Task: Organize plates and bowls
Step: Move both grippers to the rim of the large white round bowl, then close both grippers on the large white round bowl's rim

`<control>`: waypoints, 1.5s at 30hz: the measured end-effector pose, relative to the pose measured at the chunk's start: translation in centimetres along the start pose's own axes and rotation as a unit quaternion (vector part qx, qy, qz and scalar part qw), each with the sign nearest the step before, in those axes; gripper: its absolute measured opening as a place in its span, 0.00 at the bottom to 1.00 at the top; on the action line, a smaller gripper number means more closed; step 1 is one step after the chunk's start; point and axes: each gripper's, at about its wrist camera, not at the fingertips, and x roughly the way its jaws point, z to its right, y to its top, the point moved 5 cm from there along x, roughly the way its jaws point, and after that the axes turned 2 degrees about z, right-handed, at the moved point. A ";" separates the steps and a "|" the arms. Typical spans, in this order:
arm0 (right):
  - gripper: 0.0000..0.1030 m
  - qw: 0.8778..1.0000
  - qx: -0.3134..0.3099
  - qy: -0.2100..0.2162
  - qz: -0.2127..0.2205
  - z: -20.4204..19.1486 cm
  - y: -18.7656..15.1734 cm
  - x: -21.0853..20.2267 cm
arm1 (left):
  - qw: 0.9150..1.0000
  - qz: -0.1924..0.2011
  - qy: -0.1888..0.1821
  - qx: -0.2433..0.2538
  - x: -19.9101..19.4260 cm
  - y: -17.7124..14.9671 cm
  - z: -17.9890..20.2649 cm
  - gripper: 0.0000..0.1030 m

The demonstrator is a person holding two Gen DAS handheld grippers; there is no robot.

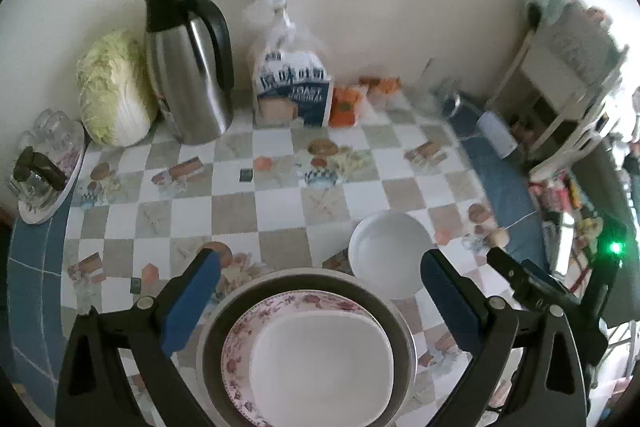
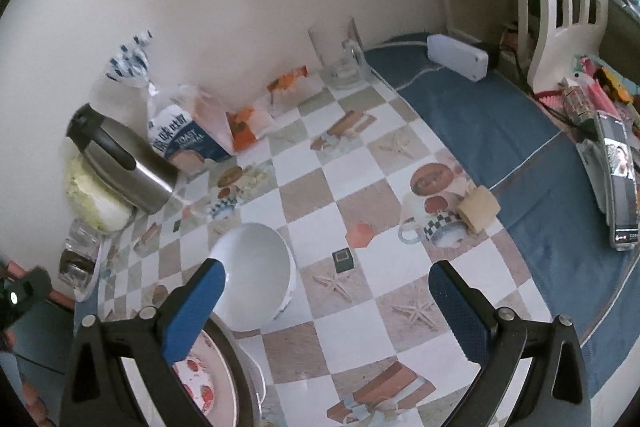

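My left gripper (image 1: pixel 320 291) hung with its blue-padded jaws spread wide and nothing between them, straddling the stack at the bottom centre of its view: a metal basin (image 1: pixel 306 347) held a floral plate (image 1: pixel 240 339), and a plain white square plate (image 1: pixel 320 359) lay on top of that. Just beyond the basin's upper right rim sat an empty white bowl (image 1: pixel 390 251) on the checkered tablecloth (image 1: pixel 240 211). My right gripper (image 2: pixel 326 291) was likewise wide open and held nothing, with the same white bowl (image 2: pixel 256 267) beside its left finger and only a slice of the basin (image 2: pixel 236 379) at the lower left. The left camera alone showed the stack whole, plus a tray of glasses (image 1: pixel 44 171) at the left edge. The right camera alone showed a white box (image 2: pixel 458 57) on the blue cloth at upper right and a small wooden block (image 2: pixel 480 207). Along the wall stood a cabbage (image 1: pixel 114 91), a steel thermos jug (image 1: pixel 188 63) and a bread bag (image 1: pixel 290 83) reading "TOAST"; its other print was too blurred for me to read.
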 end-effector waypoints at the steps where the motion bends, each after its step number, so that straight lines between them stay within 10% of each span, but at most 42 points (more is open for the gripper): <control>1: 1.00 1.000 -0.003 0.001 -0.005 -0.1 -0.1 0.5 | 1.000 -0.011 0.011 0.012 0.8 0.2 0.4 0.97; 15: 0.94 0.996 -0.026 -0.009 -0.084 -1.3 -2.8 8.3 | 0.987 -0.121 0.060 0.084 10.2 -0.2 4.3 0.96; 33: 0.36 0.993 -0.011 0.023 -0.112 -2.3 -4.1 11.6 | 0.980 -0.171 0.076 0.070 15.7 -0.7 5.1 0.62; 45: 0.29 0.995 -0.014 -0.019 -0.095 0.3 -3.7 10.3 | 0.980 -0.174 0.063 0.074 15.6 -1.9 7.1 0.62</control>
